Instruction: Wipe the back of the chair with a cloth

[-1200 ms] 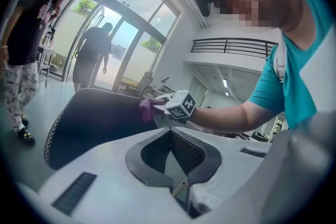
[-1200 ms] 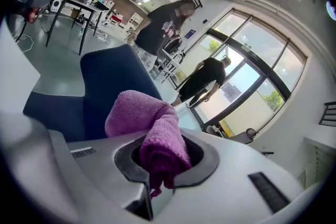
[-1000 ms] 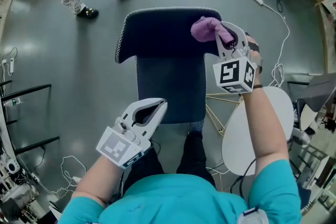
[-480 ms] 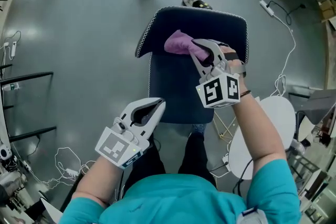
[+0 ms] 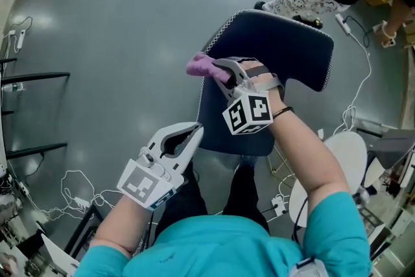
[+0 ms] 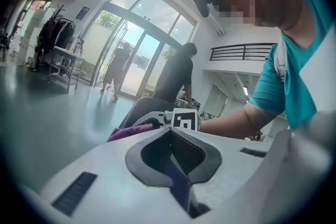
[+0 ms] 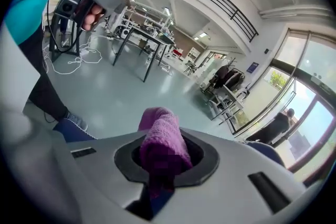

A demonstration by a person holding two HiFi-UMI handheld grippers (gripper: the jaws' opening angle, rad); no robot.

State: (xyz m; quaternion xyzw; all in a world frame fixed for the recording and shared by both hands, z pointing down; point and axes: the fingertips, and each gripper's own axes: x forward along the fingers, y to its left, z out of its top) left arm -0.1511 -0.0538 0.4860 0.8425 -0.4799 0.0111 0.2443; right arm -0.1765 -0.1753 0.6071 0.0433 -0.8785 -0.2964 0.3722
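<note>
So that the cloth (image 5: 202, 65) rubs the edge of the chair back (image 5: 285, 42), the right gripper (image 5: 218, 71) clenches it in its jaws, while the left gripper (image 5: 196, 131) hangs aside, jaws together, empty.

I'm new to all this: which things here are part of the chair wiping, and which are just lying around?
In use: cloth, chair, right gripper holding the cloth.
Lying about: cables, white table, black rack.

Grey floor (image 5: 97, 42) bears the chair (image 5: 279, 42); seemingly loose cables (image 5: 71, 173).
</note>
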